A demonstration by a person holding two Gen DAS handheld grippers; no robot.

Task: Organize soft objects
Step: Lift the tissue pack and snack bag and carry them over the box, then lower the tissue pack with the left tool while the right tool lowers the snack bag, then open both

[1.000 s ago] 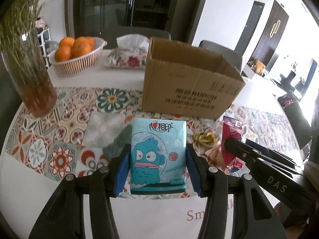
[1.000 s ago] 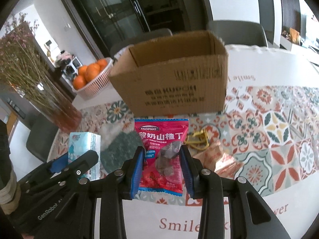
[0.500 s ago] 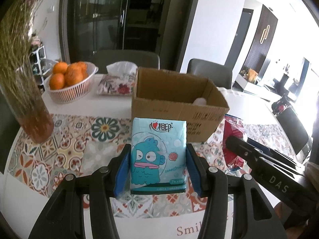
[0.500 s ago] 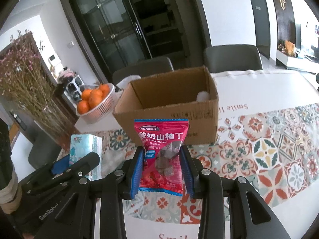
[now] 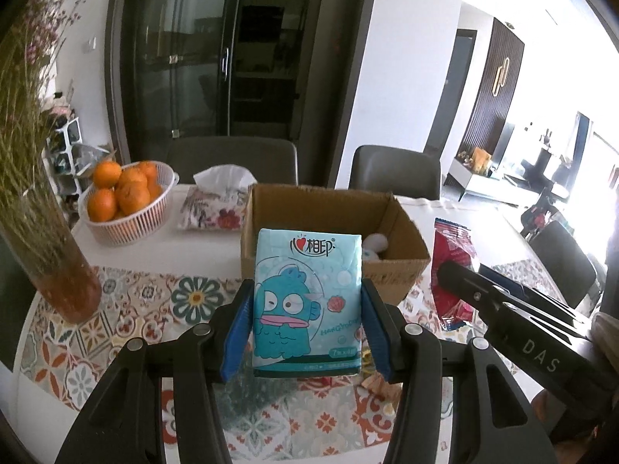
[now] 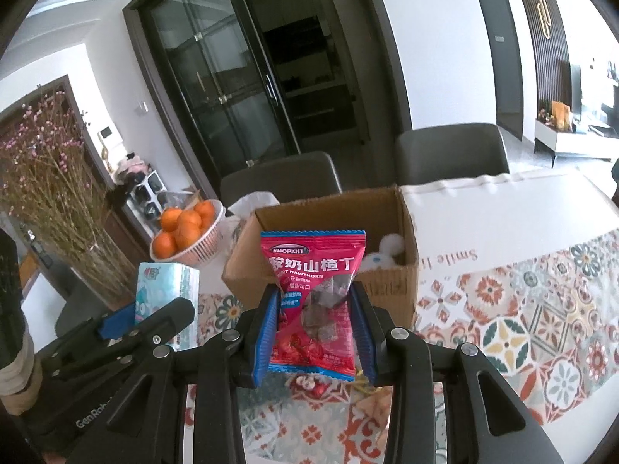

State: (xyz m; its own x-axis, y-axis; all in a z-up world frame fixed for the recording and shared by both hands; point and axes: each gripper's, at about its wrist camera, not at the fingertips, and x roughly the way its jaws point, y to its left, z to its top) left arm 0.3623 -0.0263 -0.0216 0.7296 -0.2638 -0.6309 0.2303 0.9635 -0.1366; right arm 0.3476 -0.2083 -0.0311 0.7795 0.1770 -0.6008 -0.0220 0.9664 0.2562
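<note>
My left gripper (image 5: 305,309) is shut on a light-blue tissue pack (image 5: 307,301) with a cartoon fish, held upright above the table. My right gripper (image 6: 315,309) is shut on a red hawthorn snack bag (image 6: 315,301), also held upright. Both are raised in front of an open cardboard box (image 5: 398,266), also in the right wrist view (image 6: 390,294). A white plush toy (image 6: 381,257) lies inside the box. The snack bag (image 5: 454,266) and right gripper show at the right of the left wrist view; the tissue pack (image 6: 166,297) shows at the left of the right wrist view.
A white basket of oranges (image 5: 123,201) and a floral tissue box (image 5: 216,205) stand behind the box at left. A vase of dried flowers (image 5: 58,255) stands at the left edge. Small wrapped items (image 6: 371,406) lie on the patterned tablecloth (image 6: 541,328) below the grippers. Chairs stand behind the table.
Both grippers have risen with their items. The views now look down into the box, and the white plush toy inside has come into sight.
</note>
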